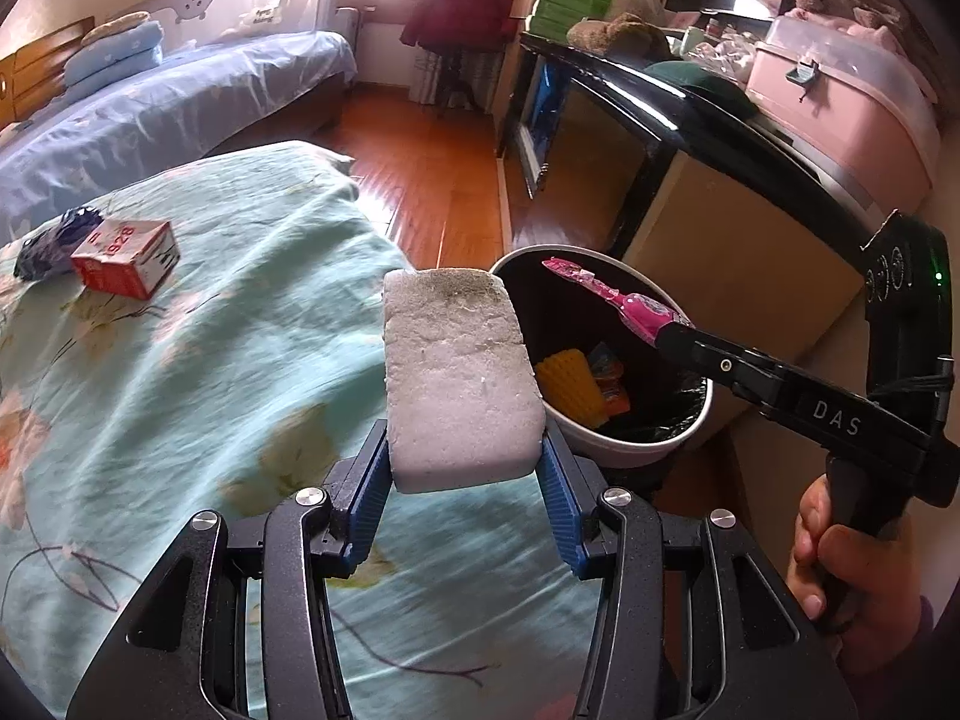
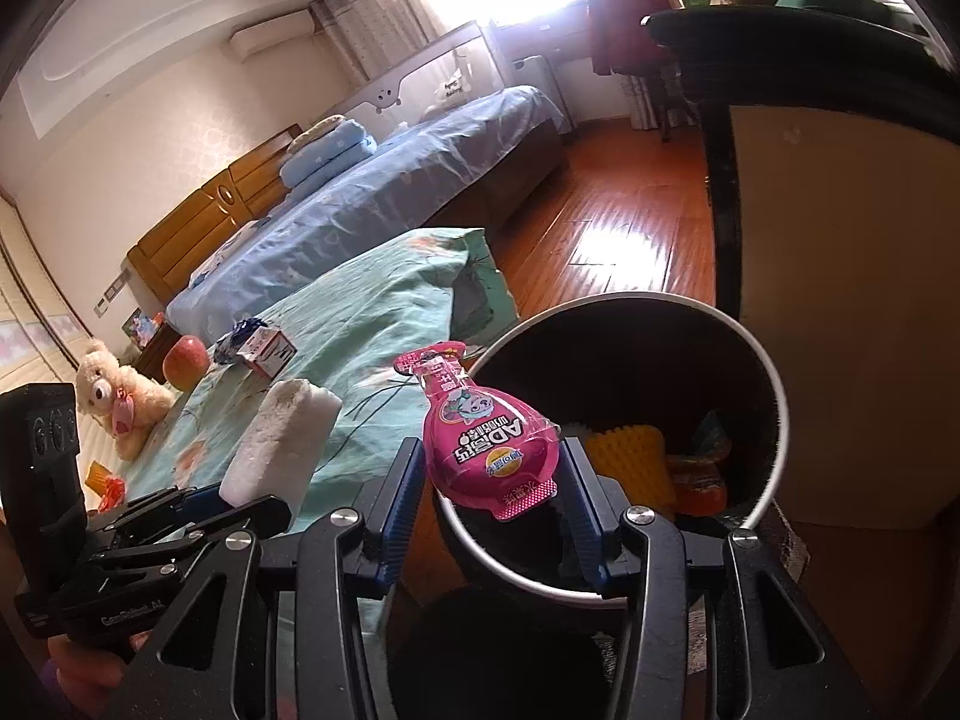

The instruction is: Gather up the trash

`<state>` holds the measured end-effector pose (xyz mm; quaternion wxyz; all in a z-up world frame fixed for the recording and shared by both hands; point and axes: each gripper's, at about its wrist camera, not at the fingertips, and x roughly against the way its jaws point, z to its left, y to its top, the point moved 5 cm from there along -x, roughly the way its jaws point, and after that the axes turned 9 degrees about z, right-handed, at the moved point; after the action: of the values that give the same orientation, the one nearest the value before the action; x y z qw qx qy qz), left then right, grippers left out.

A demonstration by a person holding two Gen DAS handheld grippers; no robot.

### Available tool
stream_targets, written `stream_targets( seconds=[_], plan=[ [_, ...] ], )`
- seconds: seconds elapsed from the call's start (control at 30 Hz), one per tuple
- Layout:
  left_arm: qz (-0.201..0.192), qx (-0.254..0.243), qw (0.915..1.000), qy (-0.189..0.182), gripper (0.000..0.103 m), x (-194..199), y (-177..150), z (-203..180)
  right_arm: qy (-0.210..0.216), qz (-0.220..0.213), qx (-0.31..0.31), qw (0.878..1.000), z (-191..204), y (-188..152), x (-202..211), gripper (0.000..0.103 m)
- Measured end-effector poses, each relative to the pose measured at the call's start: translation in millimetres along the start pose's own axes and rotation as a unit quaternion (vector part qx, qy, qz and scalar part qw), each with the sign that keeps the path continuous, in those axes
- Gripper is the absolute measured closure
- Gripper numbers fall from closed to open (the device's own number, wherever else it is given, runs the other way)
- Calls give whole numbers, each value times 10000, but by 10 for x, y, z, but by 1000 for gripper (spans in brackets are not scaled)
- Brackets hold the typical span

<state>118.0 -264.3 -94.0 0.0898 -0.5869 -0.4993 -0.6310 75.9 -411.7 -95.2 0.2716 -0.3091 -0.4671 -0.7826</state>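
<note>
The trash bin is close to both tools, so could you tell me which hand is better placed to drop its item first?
Right: its tool holds the pink pouch over the bin; the left tool's foam block is beside the rim.

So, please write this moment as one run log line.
left gripper: holds foam block | right gripper: holds pink pouch over bin | red box: on bed

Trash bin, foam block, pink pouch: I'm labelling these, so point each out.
trash bin (image 2: 774,372), right wrist view, white rim.
foam block (image 1: 456,384), left wrist view, top face.
pink pouch (image 2: 480,444), right wrist view, printed front.
</note>
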Motion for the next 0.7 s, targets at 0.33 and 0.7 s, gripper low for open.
stream_targets(
  seconds=[0.33, 0.7],
  plan=[
    [34, -147, 9998, -91, 57, -87, 101, -185, -89, -37, -121, 9999, -147, 1, 38, 57],
    [88, -321, 9993, -155, 57, -186, 169, -357, -199, -47, -250, 9995, -294, 2, 60, 57]
  ],
)
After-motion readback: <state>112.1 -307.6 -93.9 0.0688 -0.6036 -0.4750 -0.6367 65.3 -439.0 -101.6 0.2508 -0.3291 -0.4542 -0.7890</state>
